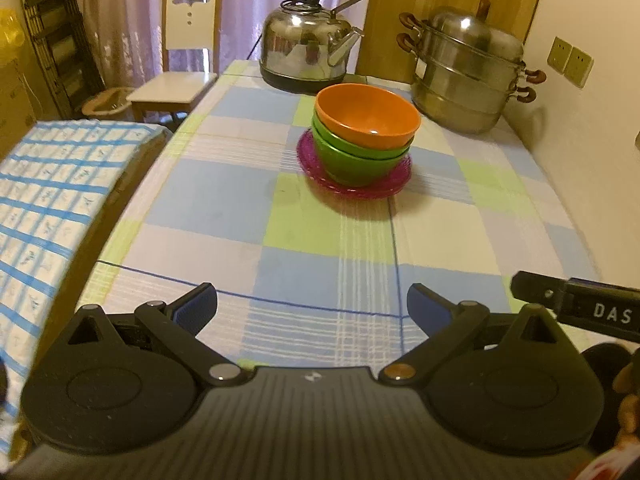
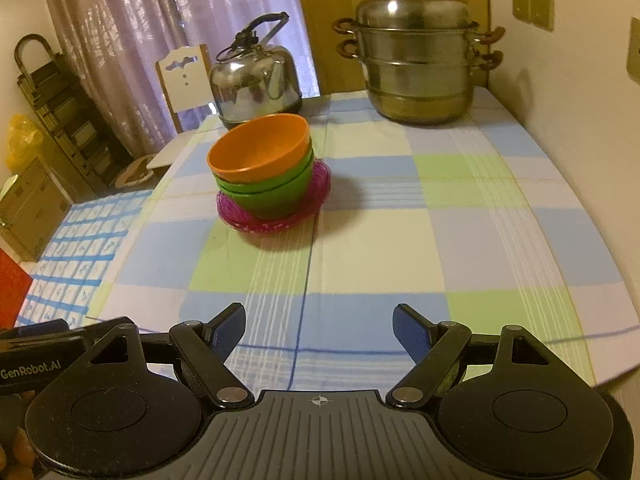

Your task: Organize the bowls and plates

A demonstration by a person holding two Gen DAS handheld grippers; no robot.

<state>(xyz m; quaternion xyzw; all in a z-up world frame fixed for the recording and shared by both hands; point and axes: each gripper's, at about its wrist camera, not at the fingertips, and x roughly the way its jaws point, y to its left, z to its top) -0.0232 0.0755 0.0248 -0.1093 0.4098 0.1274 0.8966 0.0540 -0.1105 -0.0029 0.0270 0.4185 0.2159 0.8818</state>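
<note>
An orange bowl sits nested in two green bowls, all stacked on a pink plate in the middle of the checked tablecloth. The same stack shows in the right wrist view: the orange bowl, the green bowls, the pink plate. My left gripper is open and empty, held near the table's front edge, well short of the stack. My right gripper is open and empty, also near the front edge, with the stack ahead to its left.
A steel kettle and a tiered steel steamer pot stand at the table's far end. A wall runs along the right side. A white chair and a blue-checked cloth lie to the left.
</note>
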